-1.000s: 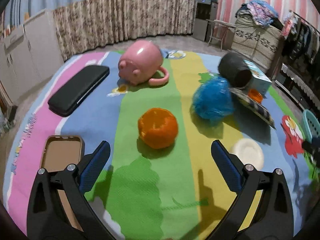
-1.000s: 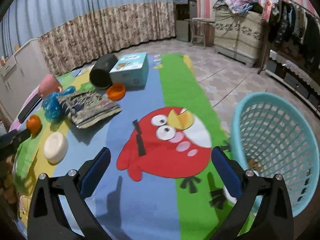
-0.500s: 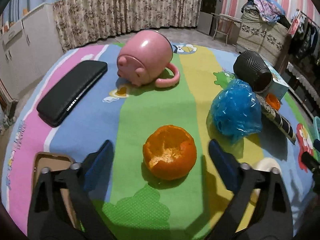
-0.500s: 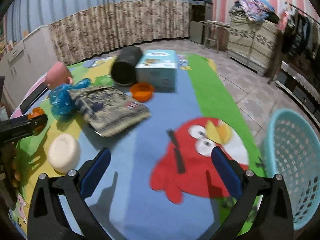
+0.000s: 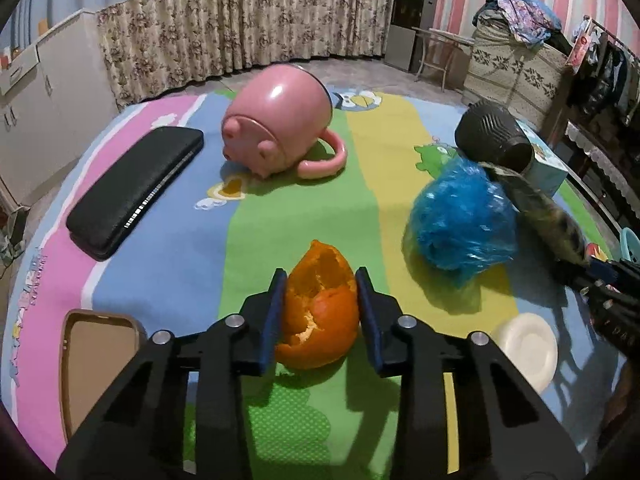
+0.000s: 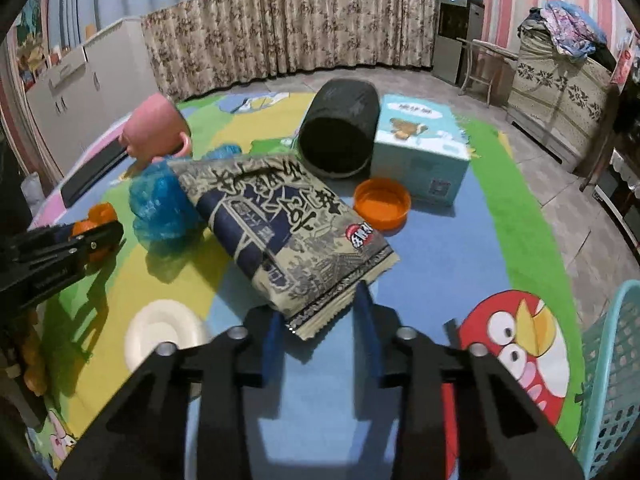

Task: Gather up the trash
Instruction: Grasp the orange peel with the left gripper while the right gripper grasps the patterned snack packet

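Colourful cartoon play mat (image 5: pixel 304 216) with pink, blue, green and yellow stripes and a red bird print covers the floor; flowered curtain (image 6: pixel 288 28) along the back wall, white cabinets on the left, a pile of clothes on a patterned chest on the right.

On the mat: pink pig-shaped mug (image 5: pixel 280 128) on its side, black flat case (image 5: pixel 136 188), brown phone case (image 5: pixel 96 356) at the near left, crumpled blue plastic bag (image 5: pixel 464 224), white round lid (image 5: pixel 528 344), black ribbed cylinder container (image 6: pixel 340 132) on its side, open mouth toward the camera, contents too dark to tell. Just beside it a light-blue tissue box (image 6: pixel 420 148) and a small orange bowl (image 6: pixel 382 204), which looks empty. Turquoise plastic mesh basket (image 6: pixel 608 380) stands at the mat's right edge; its inside cannot be seen.

Left gripper (image 5: pixel 320 300): jaws have just been closing, now narrow, pads pressed on both sides of the torn orange peel (image 5: pixel 320 312), which sits on the green stripe.

Right gripper (image 6: pixel 320 316): jaws have just been closing, now narrow, with the near corner of the printed dark-blue and beige snack bag (image 6: pixel 280 220) between them; whether the pads press it I cannot tell. The bag lies flat between the blue plastic bag and the orange bowl.
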The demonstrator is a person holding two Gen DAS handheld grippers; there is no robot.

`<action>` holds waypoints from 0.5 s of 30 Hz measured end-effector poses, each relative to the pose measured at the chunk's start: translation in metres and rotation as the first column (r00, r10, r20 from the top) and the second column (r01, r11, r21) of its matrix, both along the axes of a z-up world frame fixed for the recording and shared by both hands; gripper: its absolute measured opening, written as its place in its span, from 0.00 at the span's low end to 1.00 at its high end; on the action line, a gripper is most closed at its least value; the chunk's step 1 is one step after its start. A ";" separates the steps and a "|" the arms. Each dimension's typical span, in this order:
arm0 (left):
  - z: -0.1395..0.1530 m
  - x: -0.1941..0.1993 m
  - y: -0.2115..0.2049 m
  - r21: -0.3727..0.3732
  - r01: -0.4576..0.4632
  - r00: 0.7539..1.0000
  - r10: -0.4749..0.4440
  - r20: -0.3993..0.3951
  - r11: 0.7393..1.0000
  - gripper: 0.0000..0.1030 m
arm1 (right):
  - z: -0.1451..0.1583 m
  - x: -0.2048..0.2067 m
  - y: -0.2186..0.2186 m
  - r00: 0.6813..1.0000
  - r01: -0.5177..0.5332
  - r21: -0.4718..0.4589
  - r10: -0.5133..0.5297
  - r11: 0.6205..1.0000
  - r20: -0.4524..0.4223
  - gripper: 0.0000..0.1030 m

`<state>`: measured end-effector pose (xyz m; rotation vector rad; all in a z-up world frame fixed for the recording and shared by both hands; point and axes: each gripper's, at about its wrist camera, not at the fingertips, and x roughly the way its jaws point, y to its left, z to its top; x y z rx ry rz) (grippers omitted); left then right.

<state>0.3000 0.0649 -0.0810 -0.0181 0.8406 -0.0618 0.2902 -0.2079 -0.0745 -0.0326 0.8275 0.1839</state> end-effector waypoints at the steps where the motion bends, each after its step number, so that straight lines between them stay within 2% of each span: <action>1: 0.002 -0.002 0.000 0.002 -0.003 1.000 0.003 0.012 1.000 0.31 | 0.003 -0.002 -0.002 1.000 0.000 0.004 0.000 1.000 0.009 0.15; 7: 0.017 -0.016 -0.004 0.014 -0.011 0.997 0.010 0.077 1.000 0.29 | 0.026 -0.023 -0.027 0.998 0.012 0.057 -0.015 0.998 0.058 0.06; 15: 0.041 -0.038 -0.024 0.010 0.009 0.992 -0.010 0.128 1.000 0.29 | 0.052 -0.065 -0.074 0.992 0.069 0.145 -0.084 0.987 0.099 0.04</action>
